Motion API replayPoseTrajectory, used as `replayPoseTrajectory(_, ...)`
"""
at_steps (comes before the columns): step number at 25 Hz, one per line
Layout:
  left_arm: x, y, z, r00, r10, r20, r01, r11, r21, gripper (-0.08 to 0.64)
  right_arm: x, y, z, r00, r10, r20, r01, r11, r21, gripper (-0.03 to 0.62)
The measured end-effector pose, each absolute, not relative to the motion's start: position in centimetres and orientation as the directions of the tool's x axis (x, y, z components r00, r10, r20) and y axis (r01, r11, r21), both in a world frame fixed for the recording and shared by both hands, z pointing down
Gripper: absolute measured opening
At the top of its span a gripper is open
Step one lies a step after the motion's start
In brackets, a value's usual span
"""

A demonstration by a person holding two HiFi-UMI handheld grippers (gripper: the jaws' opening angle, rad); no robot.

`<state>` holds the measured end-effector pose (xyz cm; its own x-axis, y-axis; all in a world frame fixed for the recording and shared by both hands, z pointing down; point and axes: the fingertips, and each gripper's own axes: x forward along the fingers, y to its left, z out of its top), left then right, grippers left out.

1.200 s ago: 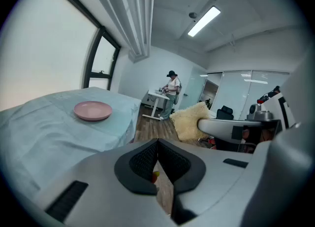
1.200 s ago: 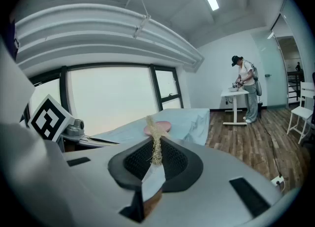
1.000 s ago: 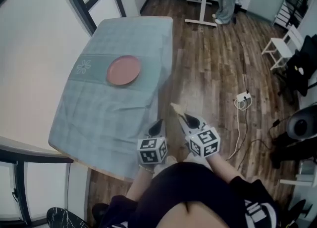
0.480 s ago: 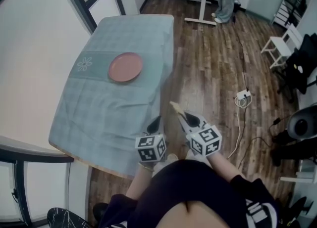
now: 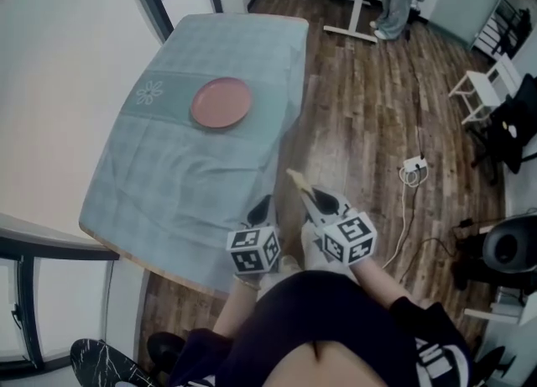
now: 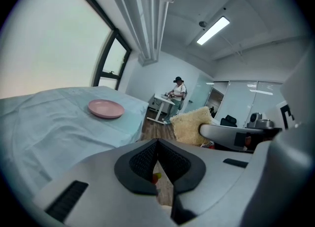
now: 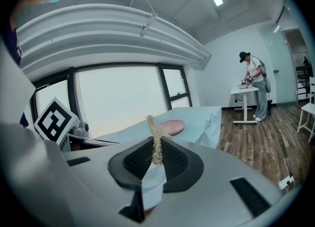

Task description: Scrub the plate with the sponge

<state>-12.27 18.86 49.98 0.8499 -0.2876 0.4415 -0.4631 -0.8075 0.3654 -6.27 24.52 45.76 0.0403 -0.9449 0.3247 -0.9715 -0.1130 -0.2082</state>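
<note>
Right gripper view: right gripper (image 7: pixel 156 146), jaws clamped on a thin, fibrous yellow sponge (image 7: pixel 154 128) held edge-on, its frayed end standing up past the jaw tips. Left gripper view: left gripper (image 6: pixel 157 145), jaws pressed together with nothing between them, carried just beside the right one, low and close to the holder's body. Pink plate (image 5: pixel 221 101): empty, lying flat on the darker band of a pale blue-green tablecloth (image 5: pixel 168 184), towards the far half of the table; ahead and to the left of both grippers, well apart from them, no contact with the sponge. Step in hand, as judged: approach to the plate, scrubbing not yet begun. Handling notes: bring the sponge's broad face, not its edge, down onto the plate, which calls for a turn of the wrist; the cloth looks loose and wrinkled, so the plate may slide under rubbing, and the free left gripper would do well to brace its rim; light pressure, circular strokes
</note>
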Motion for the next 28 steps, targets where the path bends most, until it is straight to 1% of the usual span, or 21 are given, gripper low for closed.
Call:
replayPoseTrajectory(8, -11.8, 15.2, 51.2, 0.82, -0.344, 0.458, -0.531, -0.757, 0.381, 0.009, -5.3, 20.4, 46.5, -0.033, -0.943, 0.332, -0.977, -0.039, -0.208, 0.041)
replayPoseTrajectory(13, -10.2, 12.1, 50.9, 0.803, -0.385, 0.454, -0.566, -0.732, 0.38, 0.009, -3.1, 16.9, 46.0, -0.07, -0.947, 0.312, -0.976, 0.001, -0.216, 0.041)
replayPoseTrajectory(28, -4.1, 3.3, 50.2, 0.698, -0.53, 0.481, -0.712, -0.586, 0.388, 0.009, 4.2, 6.4, 44.6, -0.272, -0.908, 0.318, -0.953, 0.207, -0.223, 0.041)
